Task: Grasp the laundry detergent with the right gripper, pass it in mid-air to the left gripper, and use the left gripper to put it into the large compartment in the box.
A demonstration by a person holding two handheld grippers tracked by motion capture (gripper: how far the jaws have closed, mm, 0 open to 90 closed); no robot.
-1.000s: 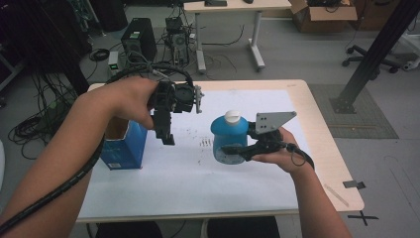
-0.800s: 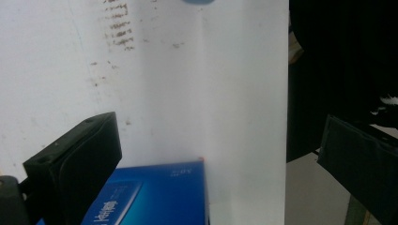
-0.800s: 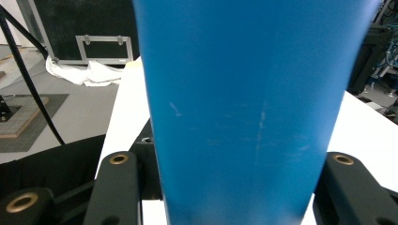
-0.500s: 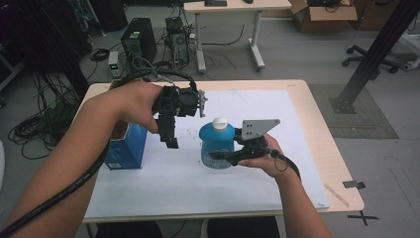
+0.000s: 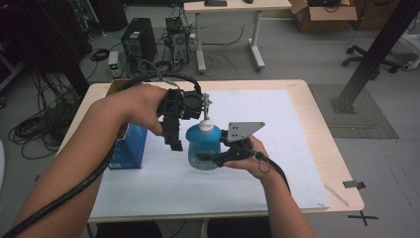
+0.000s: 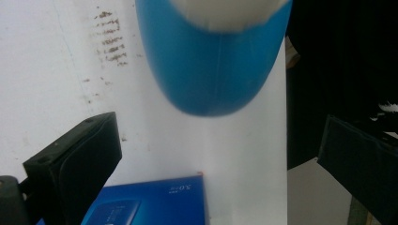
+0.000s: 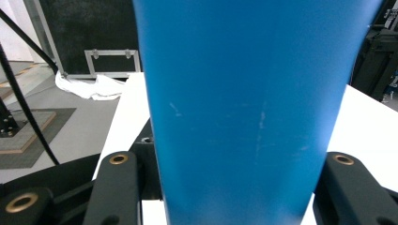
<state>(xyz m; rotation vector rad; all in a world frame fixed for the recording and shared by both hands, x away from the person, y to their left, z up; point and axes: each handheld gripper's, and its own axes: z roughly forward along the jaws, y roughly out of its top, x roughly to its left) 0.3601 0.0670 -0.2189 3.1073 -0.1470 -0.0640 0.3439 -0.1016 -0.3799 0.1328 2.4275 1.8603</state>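
Observation:
A blue bottle (image 5: 202, 145) with a white cap stands upright over the white sheet (image 5: 257, 129), and my right gripper (image 5: 214, 158) is shut on its lower body from the right. In the right gripper view the bottle (image 7: 244, 108) sits between the two black jaws, pressed on both sides. My left gripper (image 5: 178, 136) hangs pointing down just left of the bottle, apart from it, with its jaws spread. In the left gripper view the bottle (image 6: 216, 61) lies ahead of the open left gripper (image 6: 216, 154), with nothing between the jaws. Whether the bottle touches the sheet I cannot tell.
A blue box (image 5: 131, 146) stands on the table's left side, under the left forearm; its top (image 6: 150, 204) shows below the left jaws. The wooden table edge (image 5: 341, 198) runs at the right. Desks, computers and cables stand on the floor beyond.
My right gripper has carried the bottle leftward and a little lower, close up beside the left gripper. The left hand has hardly moved.

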